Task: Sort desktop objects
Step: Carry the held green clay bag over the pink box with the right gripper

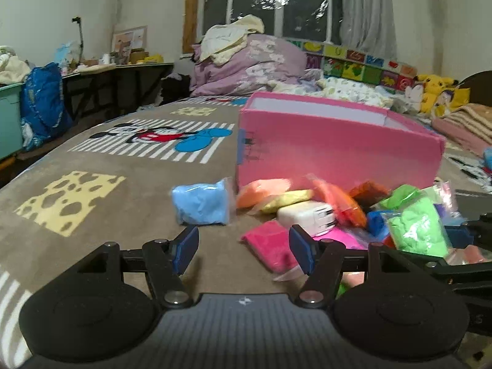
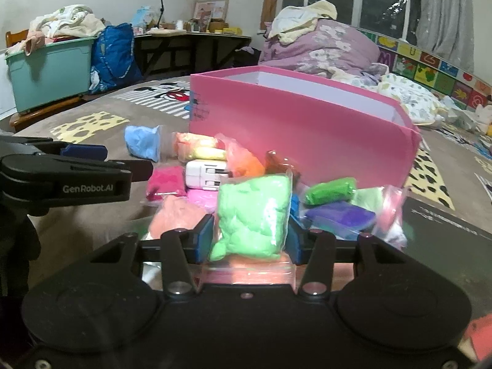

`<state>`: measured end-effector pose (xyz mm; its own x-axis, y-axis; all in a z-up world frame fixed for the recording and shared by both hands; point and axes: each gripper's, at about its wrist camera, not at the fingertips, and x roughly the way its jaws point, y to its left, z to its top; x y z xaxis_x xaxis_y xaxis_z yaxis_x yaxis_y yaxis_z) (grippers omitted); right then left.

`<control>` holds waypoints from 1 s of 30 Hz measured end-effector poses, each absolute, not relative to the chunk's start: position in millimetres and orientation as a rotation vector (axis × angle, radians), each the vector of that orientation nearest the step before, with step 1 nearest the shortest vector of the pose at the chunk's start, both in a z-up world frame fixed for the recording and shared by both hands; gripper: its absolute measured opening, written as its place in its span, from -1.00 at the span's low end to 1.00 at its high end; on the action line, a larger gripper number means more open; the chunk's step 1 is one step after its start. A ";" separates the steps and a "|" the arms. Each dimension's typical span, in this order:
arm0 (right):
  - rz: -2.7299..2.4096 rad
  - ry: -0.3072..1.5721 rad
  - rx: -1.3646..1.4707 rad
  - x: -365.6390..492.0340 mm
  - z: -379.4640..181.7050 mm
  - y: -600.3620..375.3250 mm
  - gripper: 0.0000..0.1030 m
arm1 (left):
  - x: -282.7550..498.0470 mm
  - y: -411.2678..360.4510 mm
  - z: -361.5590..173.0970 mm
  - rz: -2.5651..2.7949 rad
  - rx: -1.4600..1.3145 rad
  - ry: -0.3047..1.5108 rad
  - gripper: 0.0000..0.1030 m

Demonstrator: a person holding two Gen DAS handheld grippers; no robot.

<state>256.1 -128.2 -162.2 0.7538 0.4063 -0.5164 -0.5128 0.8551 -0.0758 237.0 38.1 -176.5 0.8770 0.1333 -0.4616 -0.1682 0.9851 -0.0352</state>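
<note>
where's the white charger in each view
Left wrist view: the white charger lies right of centre, just beyond the right blue pad of the left tongs, among the coloured bags.
Right wrist view: it sits left of centre, behind the light green bag between the right tongs.
Shared landmark: the pink box standing behind the pile.

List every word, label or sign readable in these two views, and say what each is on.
"GenRobot.AI": white lettering on the side of the left gripper, seen in the right wrist view.
Small white emblem on the left gripper's own body, left wrist view: a mark, no letters.
Dark scribbles on the pink box near its left corner: not legible.
Letter-like shapes on the colourful wall panels behind the bed: too distorted to read reliably.
</note>
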 end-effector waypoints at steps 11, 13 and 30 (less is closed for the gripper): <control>0.497 0.594 0.010 263.0 -139.9 -152.9 -0.09 | 239.6 36.8 -174.4 0.051 -0.094 0.484 0.24; 0.493 0.601 0.026 266.4 -133.8 -154.8 -0.09 | 242.0 38.5 -176.3 0.044 -0.099 0.494 0.24; 0.500 0.533 -0.022 314.4 -61.6 -147.0 -0.09 | 248.6 43.7 -177.5 0.027 -0.153 0.500 0.41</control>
